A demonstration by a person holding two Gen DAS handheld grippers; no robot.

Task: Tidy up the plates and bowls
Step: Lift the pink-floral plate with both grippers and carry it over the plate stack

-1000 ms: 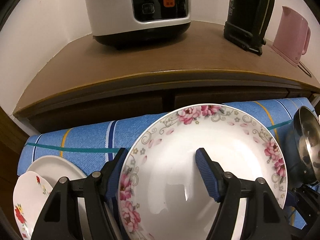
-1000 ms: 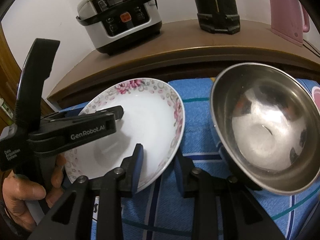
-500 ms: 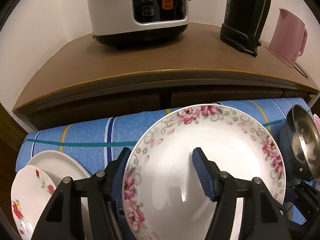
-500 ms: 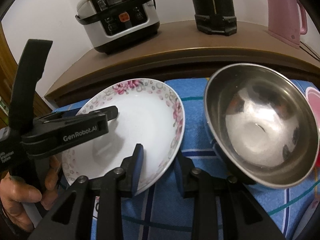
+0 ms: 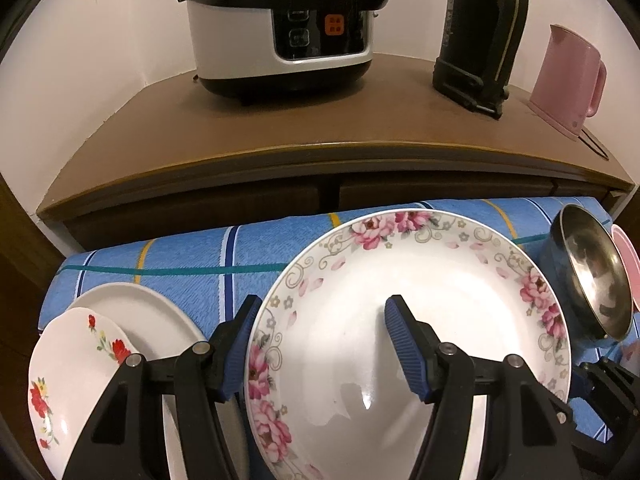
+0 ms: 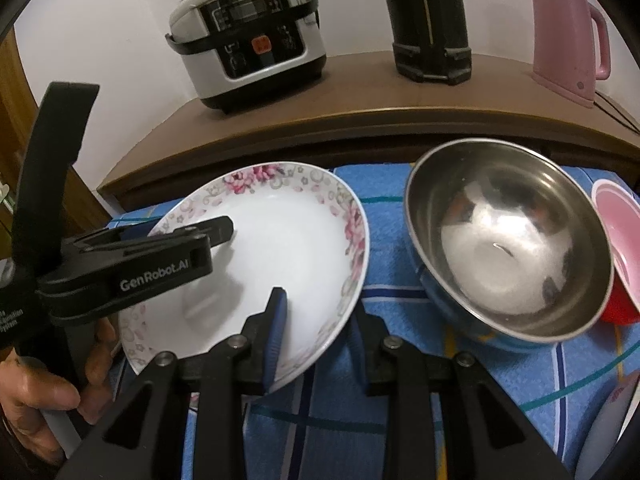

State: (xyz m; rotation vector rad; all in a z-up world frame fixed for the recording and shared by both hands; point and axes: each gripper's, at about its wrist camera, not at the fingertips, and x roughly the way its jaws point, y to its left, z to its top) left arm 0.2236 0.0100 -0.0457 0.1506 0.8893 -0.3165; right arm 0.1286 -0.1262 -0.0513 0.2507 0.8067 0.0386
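The right hand-held gripper (image 6: pixel 316 336) is narrow, clamped on the near rim of the floral plate (image 6: pixel 280 248), one finger over the plate and one under it. The left hand-held gripper (image 5: pixel 320 344) straddles the plate's left rim with its jaws standing wide, one pad (image 5: pixel 404 344) above the plate's white well and the other outside the rim; the pads do not press it. A person's hand (image 6: pixel 44 396) grips its handle. The plate is tilted over a blue striped cloth (image 6: pixel 384 208). Just right of the right gripper sits a steel bowl (image 6: pixel 508 256), with a pink bowl (image 6: pixel 616 232) beyond it. Left of the left gripper lie two white plates (image 5: pixel 80 364), one overlapping the other.
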